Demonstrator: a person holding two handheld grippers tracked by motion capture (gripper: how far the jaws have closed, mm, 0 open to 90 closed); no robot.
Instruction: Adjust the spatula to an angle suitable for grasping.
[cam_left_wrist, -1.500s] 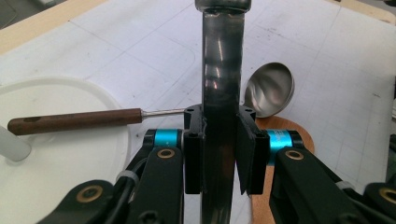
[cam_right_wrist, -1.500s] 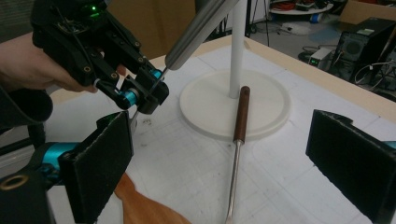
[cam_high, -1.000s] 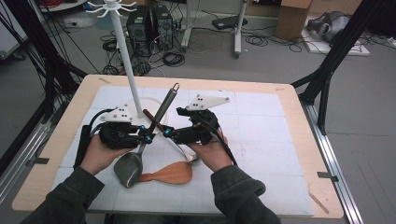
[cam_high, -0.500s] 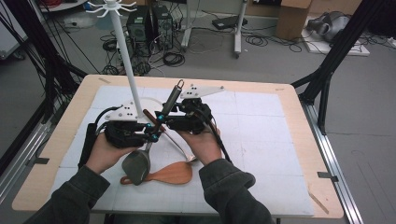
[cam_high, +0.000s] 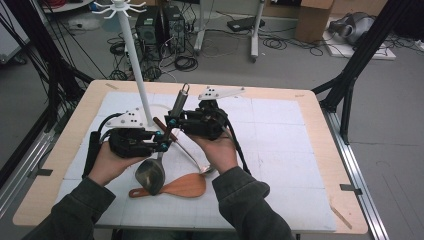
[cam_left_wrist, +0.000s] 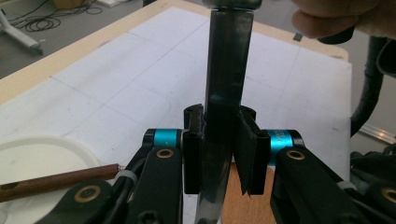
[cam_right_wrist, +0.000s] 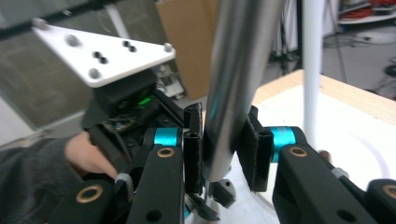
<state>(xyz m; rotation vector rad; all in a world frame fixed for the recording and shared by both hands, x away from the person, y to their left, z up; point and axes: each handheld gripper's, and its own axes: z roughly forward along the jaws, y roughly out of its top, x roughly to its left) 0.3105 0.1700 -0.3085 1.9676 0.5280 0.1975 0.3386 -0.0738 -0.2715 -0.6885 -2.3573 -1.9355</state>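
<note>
From the high view, the left gripper (cam_high: 162, 146) and the right gripper (cam_high: 171, 122) both hold one steel ladle (cam_high: 161, 157), lifted off the white mat (cam_high: 280, 150) over the table (cam_high: 320, 107): its bowl hangs low near the person, just above a wooden spatula (cam_high: 180, 186), and its handle slants up and away to a ring at the top end. The left gripper's jaws are closed on the flat lower shank; the right gripper's jaws have just been closing and now clamp the round upper handle, with the metal between the pads. Beside them a white hook stand (cam_high: 137, 75) rises from a round base, and a second spoon with a brown wooden handle (cam_high: 162, 128) lies across the mat under the grippers. The left gripper view gives what the high view cannot: the ladle (cam_left_wrist: 226, 93) shank is a dark flat strip pinched squarely between the pads (cam_left_wrist: 192, 149), and the brown handle (cam_left_wrist: 60, 179) lies across the stand's white base (cam_left_wrist: 42, 154) at lower left; a thumb of the other hand shows top right. The right gripper view shows the ladle (cam_right_wrist: 238, 70) handle as a polished tube pressed by both pads (cam_right_wrist: 194, 144), with the left gripper (cam_right_wrist: 126, 112) behind it and the stand's pole (cam_right_wrist: 313, 65) at right. No writing or brand can be read in any view.
</note>
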